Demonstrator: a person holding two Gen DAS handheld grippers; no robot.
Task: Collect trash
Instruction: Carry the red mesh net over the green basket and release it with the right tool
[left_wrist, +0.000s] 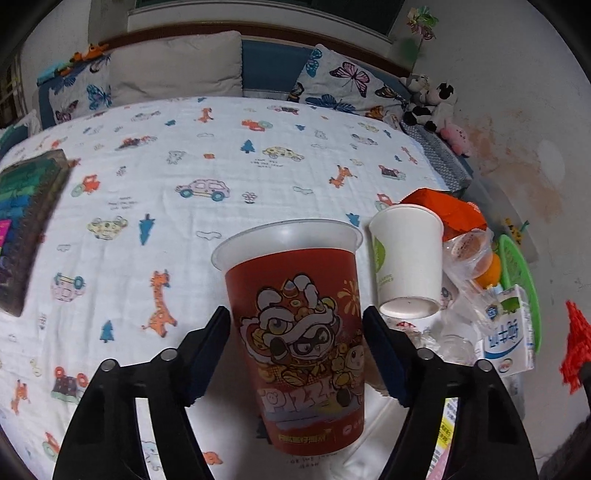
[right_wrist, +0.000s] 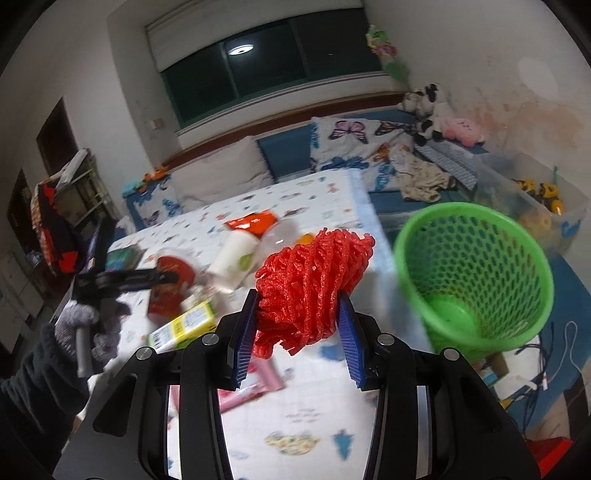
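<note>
Left gripper (left_wrist: 297, 343): jaws clamped on a red cup (left_wrist: 295, 325) printed with a lion-dance cartoon and "PIZZ", held above the bed (left_wrist: 184, 166). Right gripper (right_wrist: 297, 325): jaws grasping a red foam net (right_wrist: 310, 284) just beside the green mesh basket (right_wrist: 476, 280), which shows nothing inside. A white paper cup (left_wrist: 406, 258) and a milk carton (left_wrist: 511, 332) lie on the cartoon-print bedsheet.
</note>
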